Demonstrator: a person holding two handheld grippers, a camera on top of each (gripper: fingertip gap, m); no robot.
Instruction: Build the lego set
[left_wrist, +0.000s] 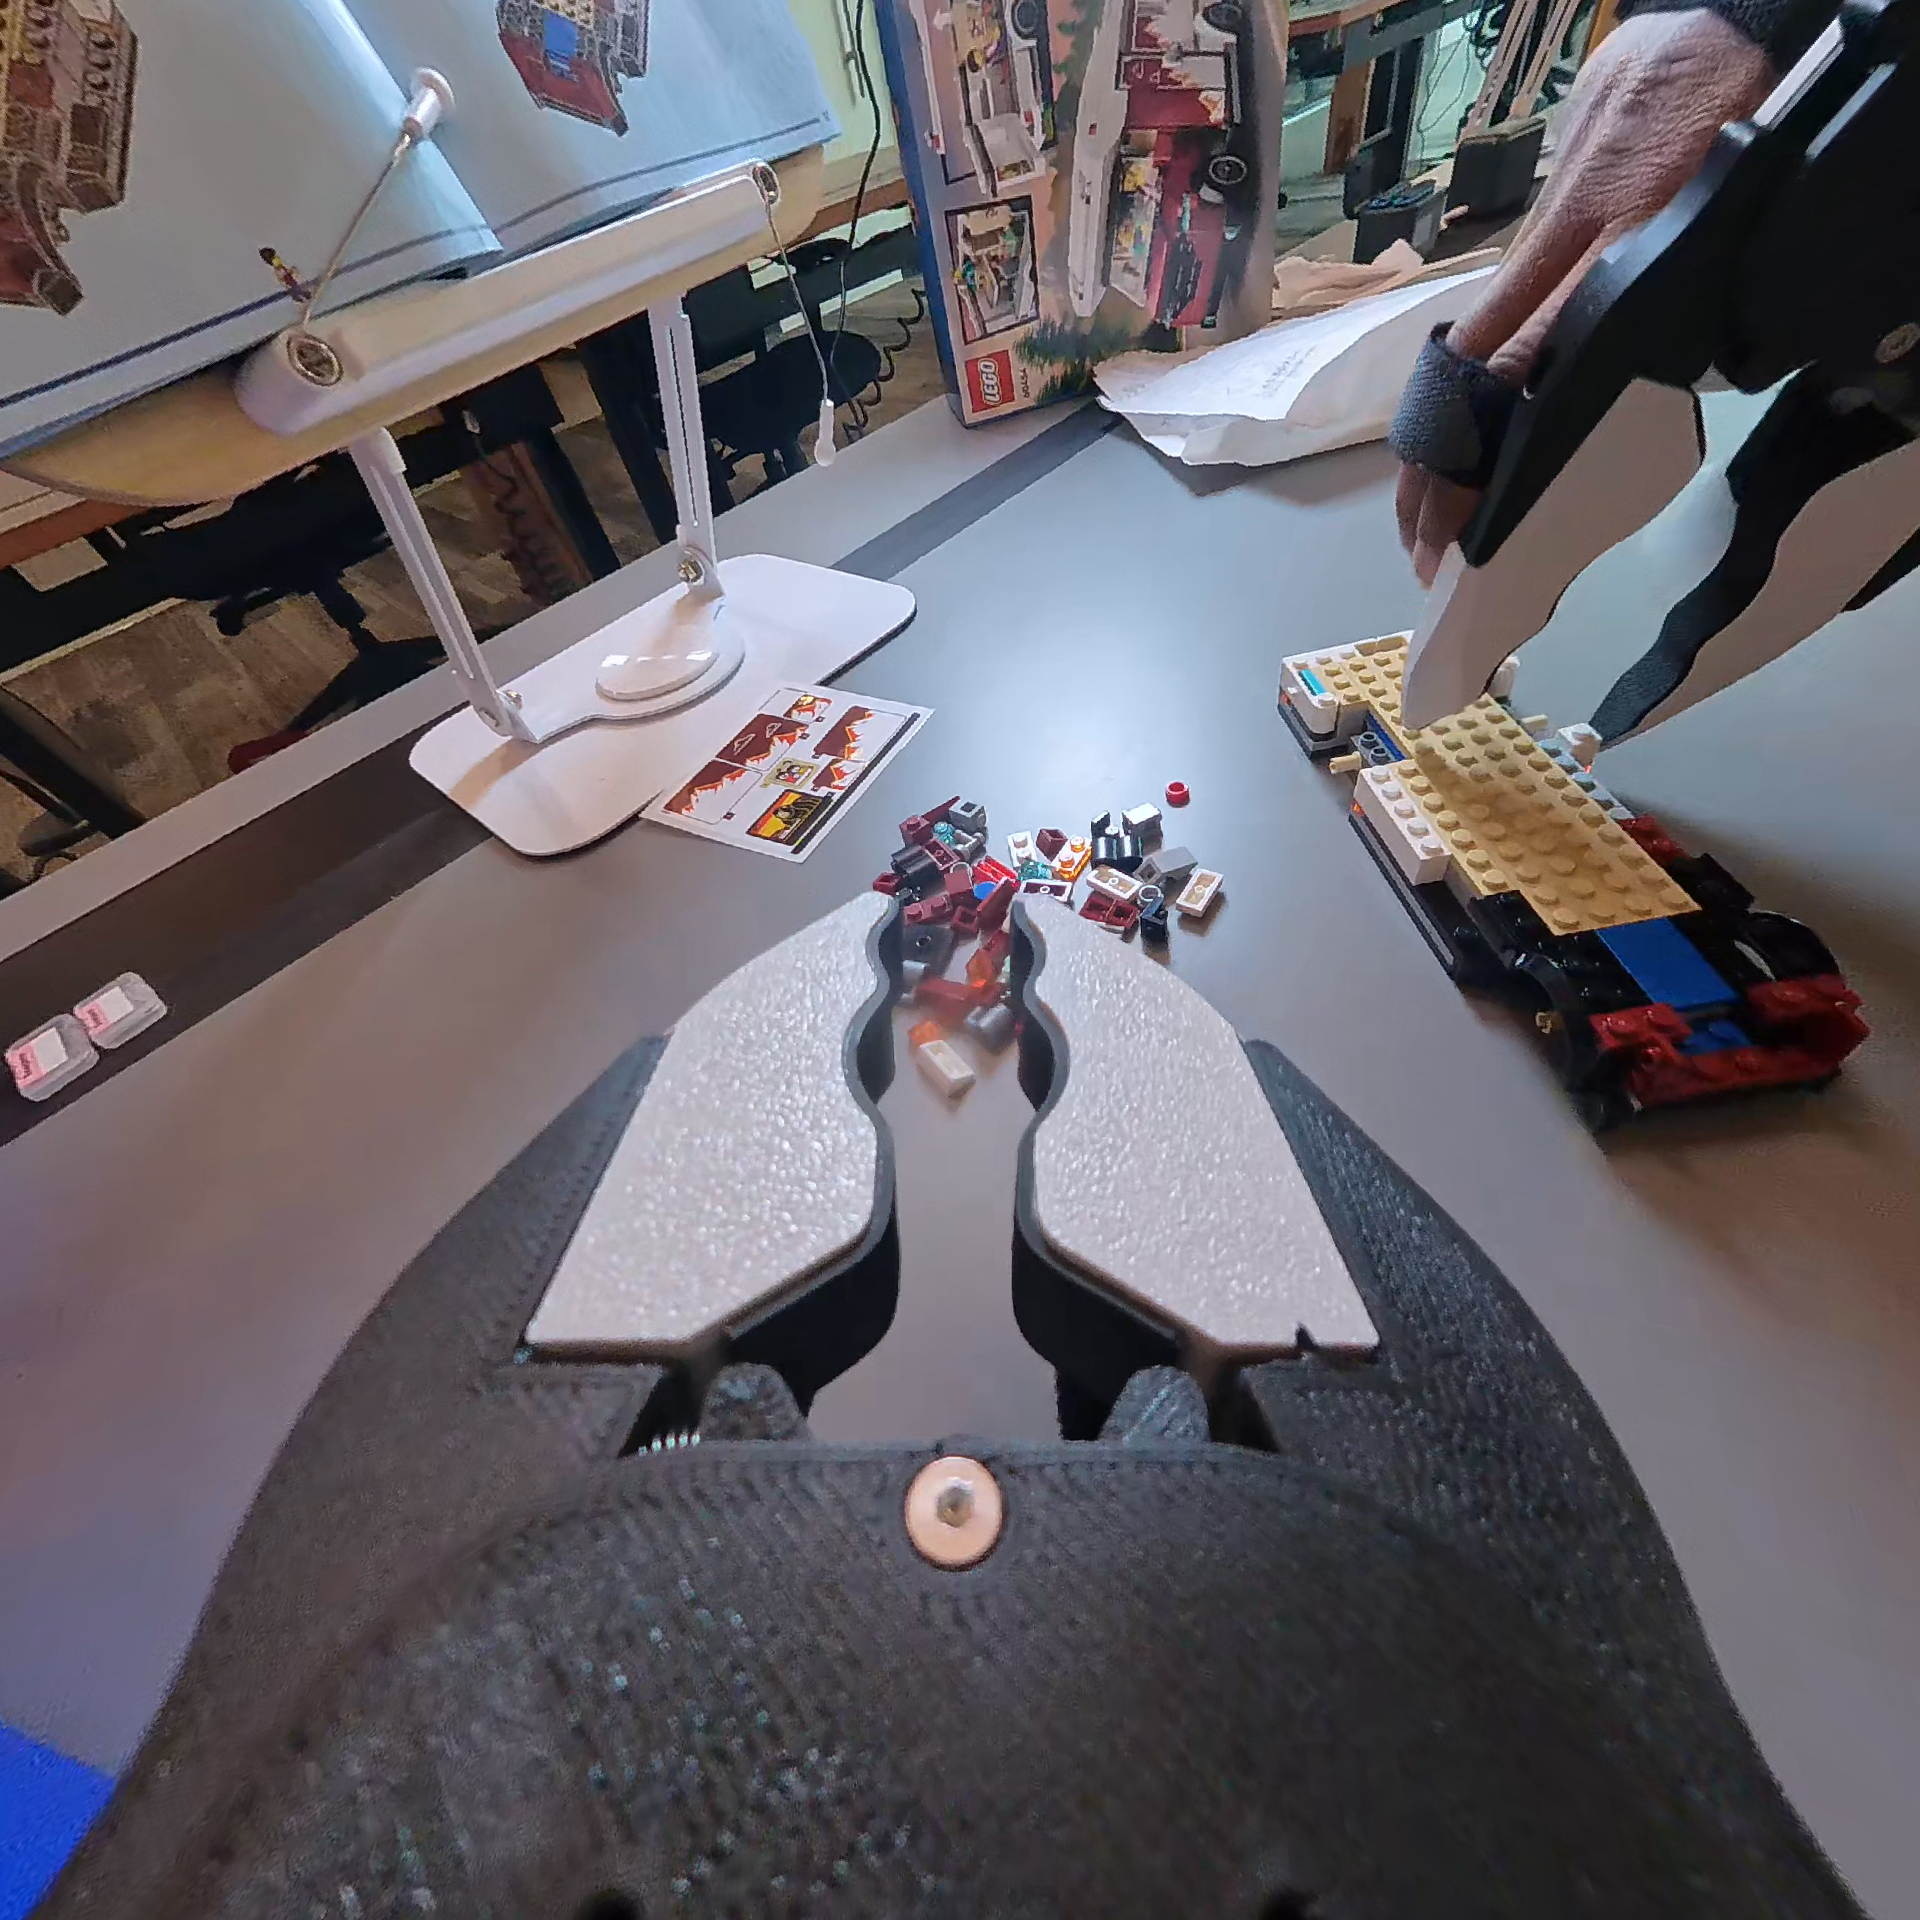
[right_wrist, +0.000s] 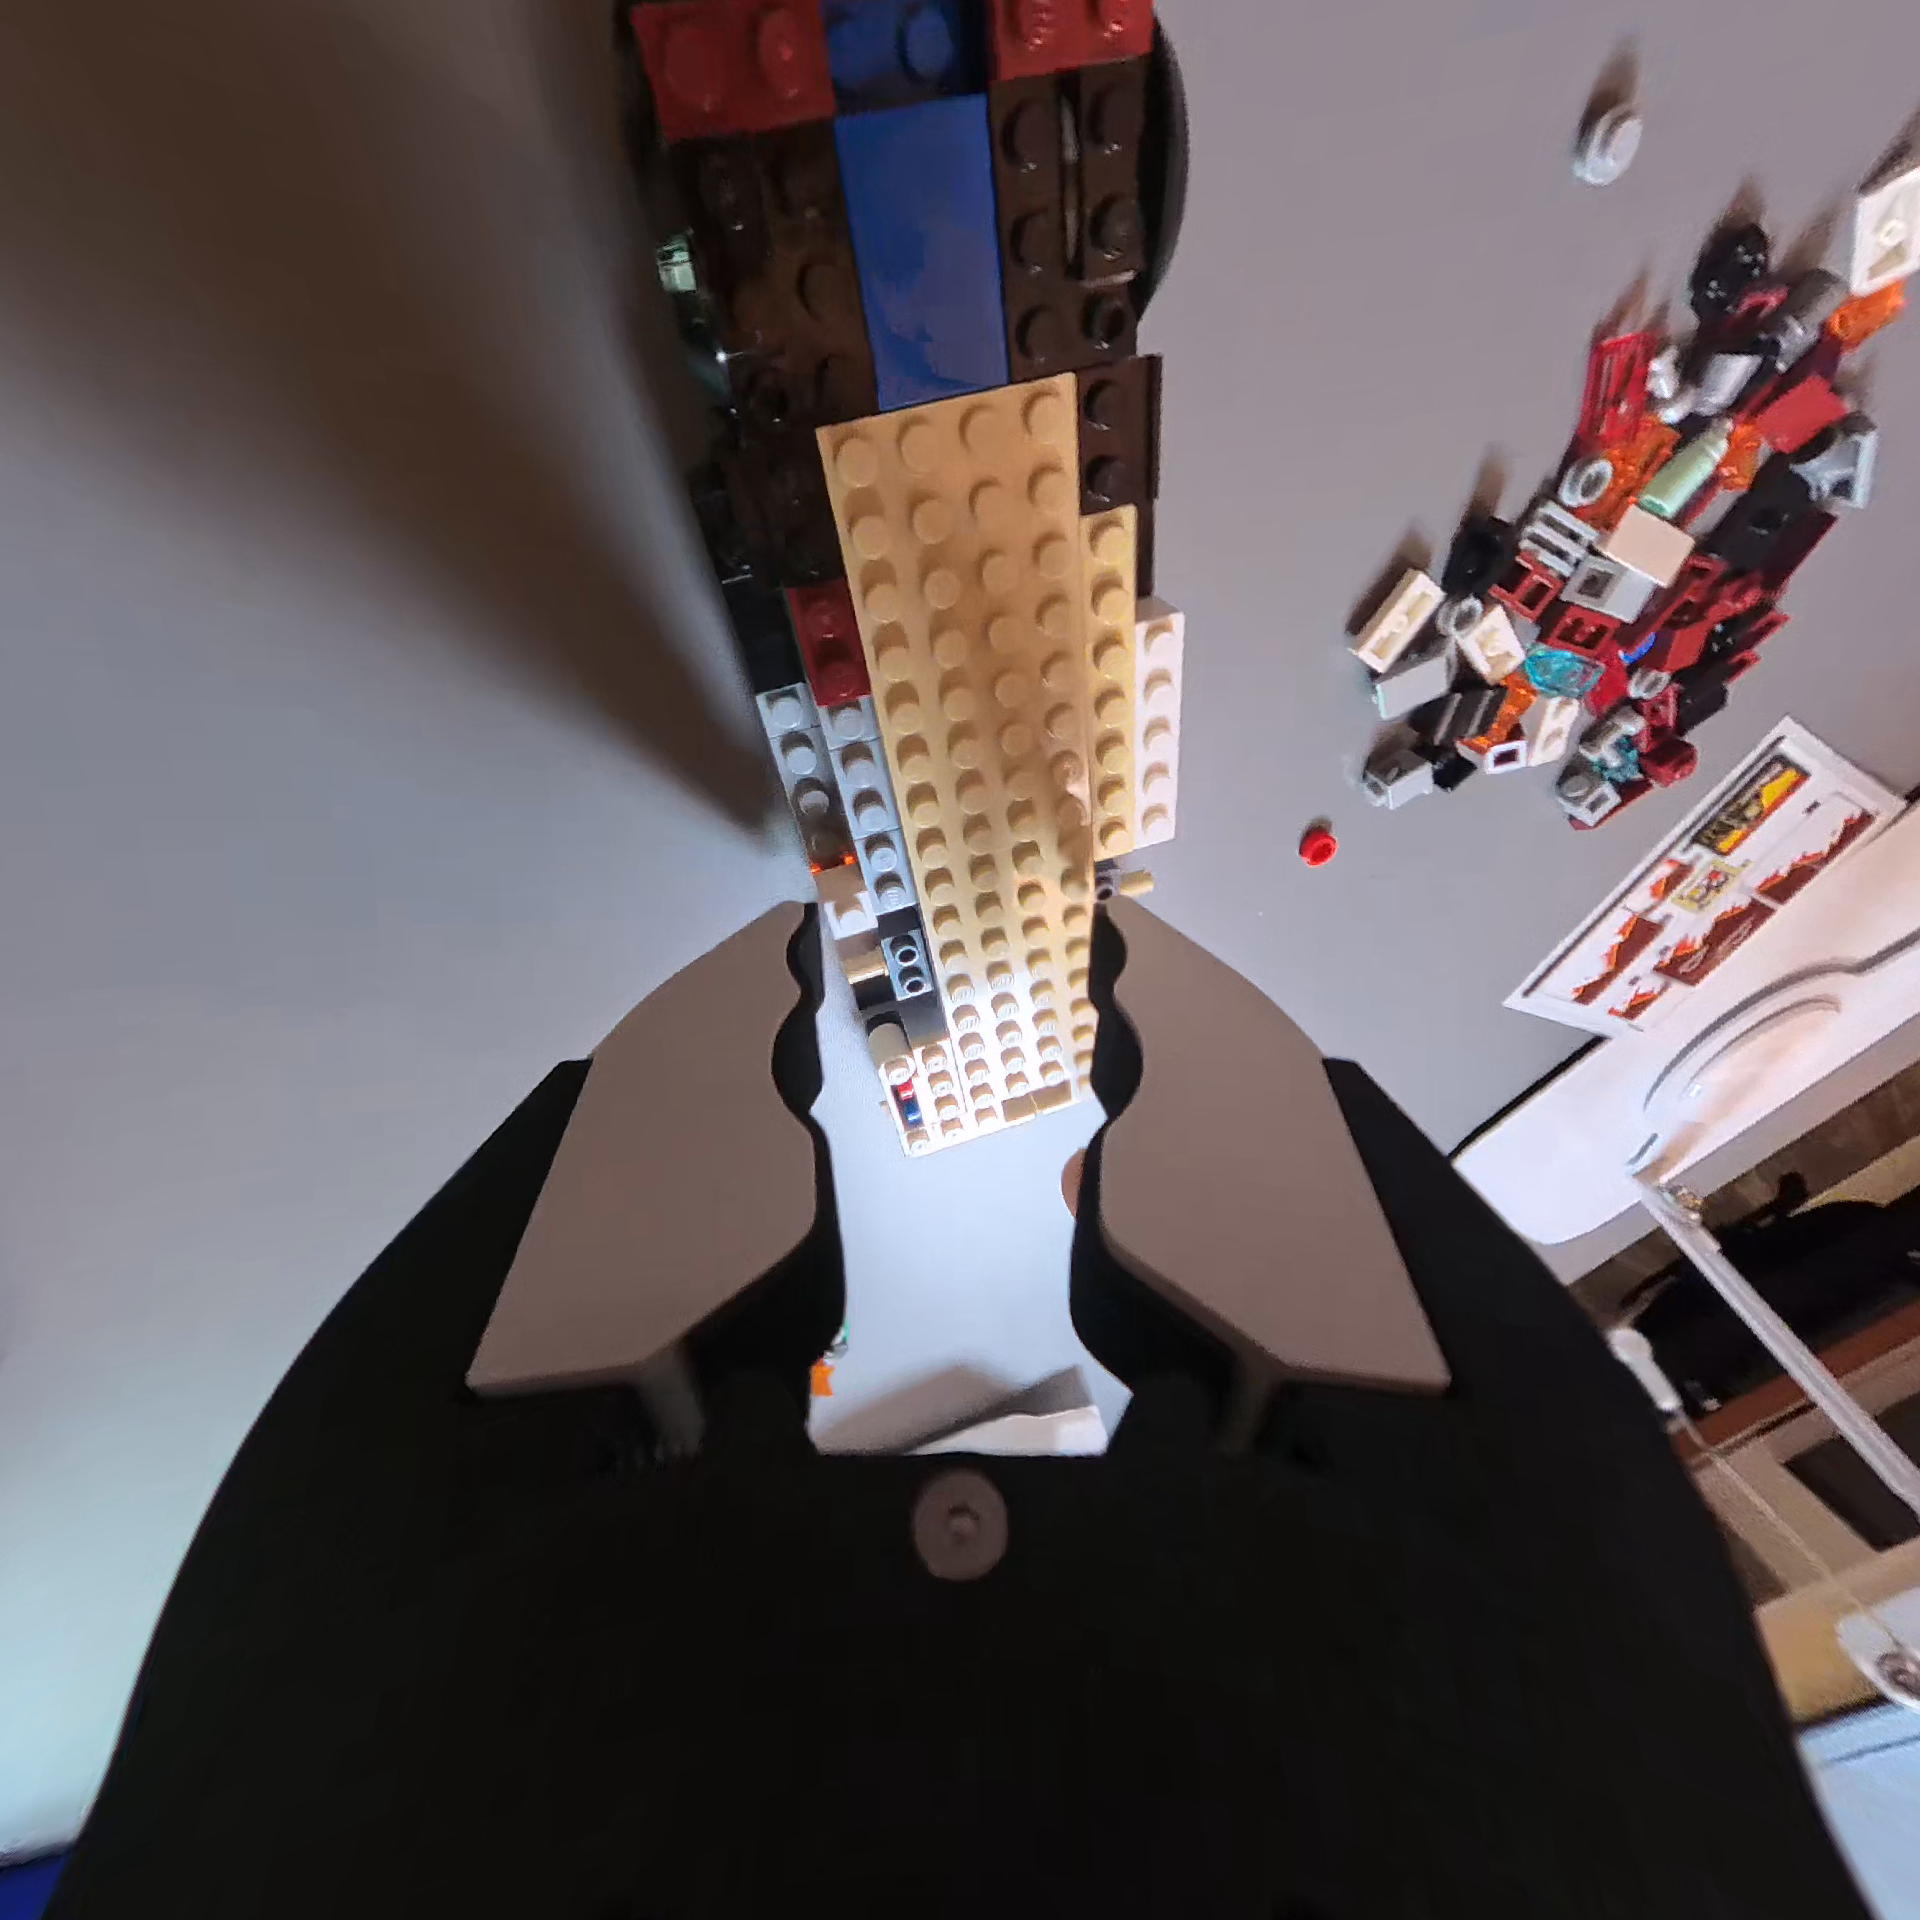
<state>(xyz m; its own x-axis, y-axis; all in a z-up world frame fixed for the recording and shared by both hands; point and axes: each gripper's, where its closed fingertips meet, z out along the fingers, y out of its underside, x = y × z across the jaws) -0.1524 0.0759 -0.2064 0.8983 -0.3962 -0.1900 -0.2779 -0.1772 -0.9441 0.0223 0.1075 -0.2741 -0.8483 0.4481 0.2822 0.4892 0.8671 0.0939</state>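
Black hand-held gripper, textured grey fingers

Open grey worktop ringed by 4 obstacles

The widest free stretch is the bare middle strip between the scattered heap of small dark-red, grey, white and orange plastic bricks and the long tan-topped black, blue and dark-red brick vehicle toward the right edge, with only 1 small red round stud lying in it. Toward the far left edge the flat white base of the book stand and the printed sticker sheet just beside it close that side; its 2 slanted white struts and raised shelf overhang the room above. The far edge is blocked by an upright printed cardboard box and crumpled white paper. The near left worktop is bare apart from 2 small clear plastic cases. The right gripper spans the vehicle's far end.
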